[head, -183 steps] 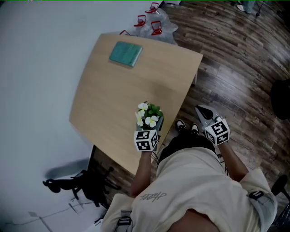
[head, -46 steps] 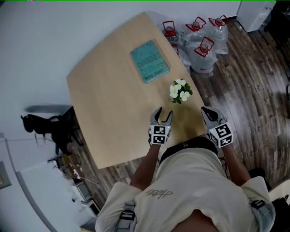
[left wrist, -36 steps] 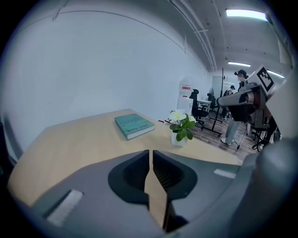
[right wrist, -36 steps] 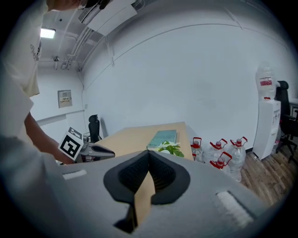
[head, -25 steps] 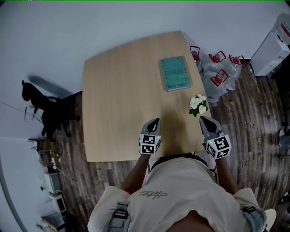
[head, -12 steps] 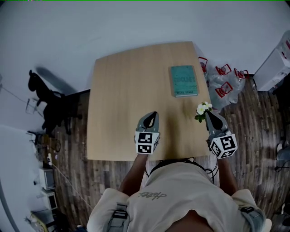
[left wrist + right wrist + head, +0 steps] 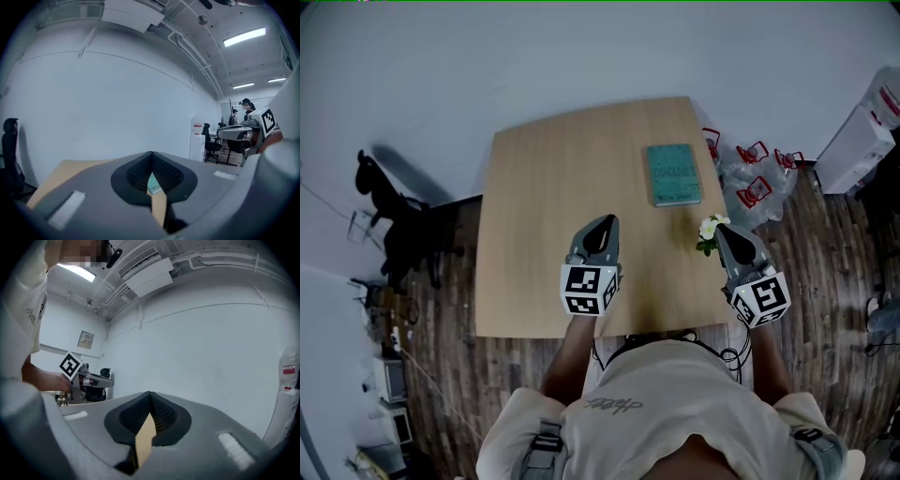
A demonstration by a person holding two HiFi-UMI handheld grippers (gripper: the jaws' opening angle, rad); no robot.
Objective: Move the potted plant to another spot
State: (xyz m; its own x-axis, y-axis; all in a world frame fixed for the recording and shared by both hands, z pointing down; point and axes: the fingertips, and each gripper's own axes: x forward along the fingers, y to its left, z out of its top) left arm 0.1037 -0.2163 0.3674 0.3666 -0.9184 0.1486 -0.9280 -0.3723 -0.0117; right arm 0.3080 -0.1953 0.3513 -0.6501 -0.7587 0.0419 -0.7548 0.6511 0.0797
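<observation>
The potted plant [image 7: 707, 231], white flowers over green leaves, stands on the wooden table [image 7: 544, 234] close to its right edge. My right gripper [image 7: 719, 231] hovers just right of it and covers part of it, shut with nothing between the jaws. My left gripper [image 7: 606, 223] is held above the table's front middle, also shut and empty. In the left gripper view the closed fingertips [image 7: 151, 157] point level at the white wall, and the right gripper [image 7: 239, 133] shows at the right. In the right gripper view the left gripper [image 7: 91, 380] shows at the left.
A teal book [image 7: 673, 173] lies flat on the table behind the plant. Water bottles with red handles [image 7: 752, 169] and a white dispenser [image 7: 862, 131] stand on the wooden floor to the right. A black office chair [image 7: 394, 225] is at the left, by the white wall.
Both grippers have risen toward the head camera and look larger, still shut. The plant has kept its place by the table's right edge.
</observation>
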